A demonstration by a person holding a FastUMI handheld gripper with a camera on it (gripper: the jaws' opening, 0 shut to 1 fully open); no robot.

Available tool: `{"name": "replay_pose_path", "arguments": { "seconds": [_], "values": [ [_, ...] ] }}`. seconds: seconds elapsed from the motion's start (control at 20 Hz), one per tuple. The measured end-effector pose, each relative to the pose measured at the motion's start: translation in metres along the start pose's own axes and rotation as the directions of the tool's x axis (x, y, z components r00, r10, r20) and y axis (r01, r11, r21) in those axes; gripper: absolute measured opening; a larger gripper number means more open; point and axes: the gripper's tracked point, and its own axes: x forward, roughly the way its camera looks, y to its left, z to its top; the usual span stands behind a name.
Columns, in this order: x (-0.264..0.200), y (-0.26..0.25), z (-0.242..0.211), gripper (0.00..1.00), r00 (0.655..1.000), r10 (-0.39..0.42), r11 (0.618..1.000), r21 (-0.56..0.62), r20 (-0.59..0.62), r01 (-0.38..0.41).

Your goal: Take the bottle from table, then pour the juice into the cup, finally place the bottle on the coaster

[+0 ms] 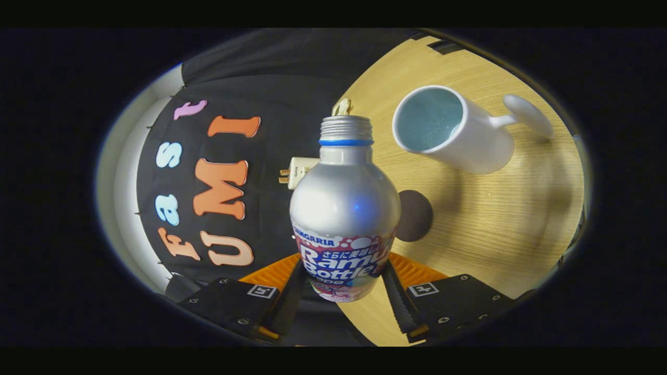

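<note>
A silver metal bottle [345,208] with a blue neck ring, a bare threaded mouth and a printed label sits between my fingers. My gripper [341,284] is shut on the bottle's lower body, one finger [289,298] on each side of the label. The whole scene looks rolled, so the bottle is held tilted relative to the wooden table [500,224]. A white cup [458,133] with a handle stands beyond the fingers, beside the bottle's mouth and apart from it; its inside looks pale blue. A dark round coaster [417,215] lies on the table just behind the bottle's shoulder.
A white plug adapter [297,172] lies at the table's edge behind the bottle's neck. A small tan object [342,107] peeks out past the bottle's mouth. The black cloth wall [250,78] borders the table on that side.
</note>
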Motion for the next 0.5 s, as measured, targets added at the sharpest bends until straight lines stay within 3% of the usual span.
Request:
{"name": "replay_pose_path", "arguments": {
  "seconds": [0.5],
  "values": [
    [-0.0047, 0.0085, -0.0001, 0.76, 1.000, -0.002, 0.989, 0.147, -0.029, 0.006]
  ]
}}
